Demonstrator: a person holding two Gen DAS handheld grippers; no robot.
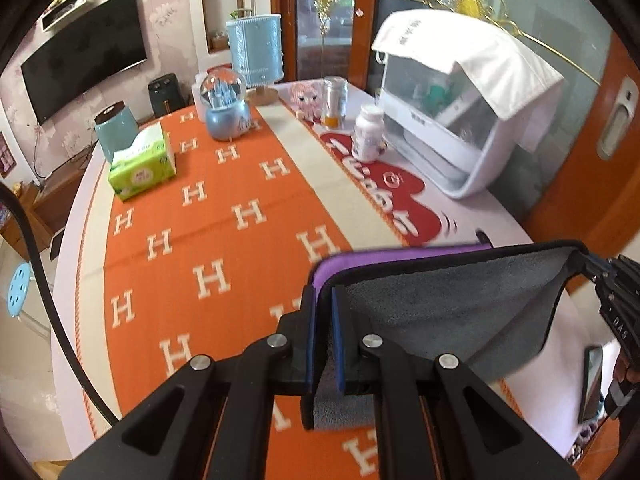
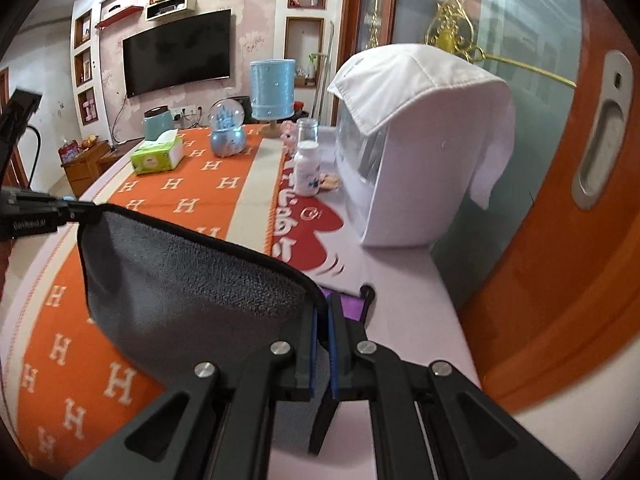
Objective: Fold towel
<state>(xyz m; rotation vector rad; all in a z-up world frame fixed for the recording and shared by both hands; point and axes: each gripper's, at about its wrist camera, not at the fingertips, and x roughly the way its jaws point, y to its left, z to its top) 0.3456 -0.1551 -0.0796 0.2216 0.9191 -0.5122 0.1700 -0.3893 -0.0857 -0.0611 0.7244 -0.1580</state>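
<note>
Towel [image 1: 448, 312] held up above the table [image 1: 460, 200], gray side to both cameras, purple side mostly hidden, just a strip peeking at 12 o'clock in the left view. Bottom edge drooping out of sight behind the grippers, so hard to say if it touches the cloth [image 1: 224, 216]. Top hem stretched taut, long axis running 9 to 3 between the two grippers. Left gripper [image 1: 323, 332] pinched tight on one top corner. Right gripper [image 2: 321, 340] clamped on the other corner, probably right at the hem. Tissues [image 1: 142, 164] well apart at 10 o'clock.
</note>
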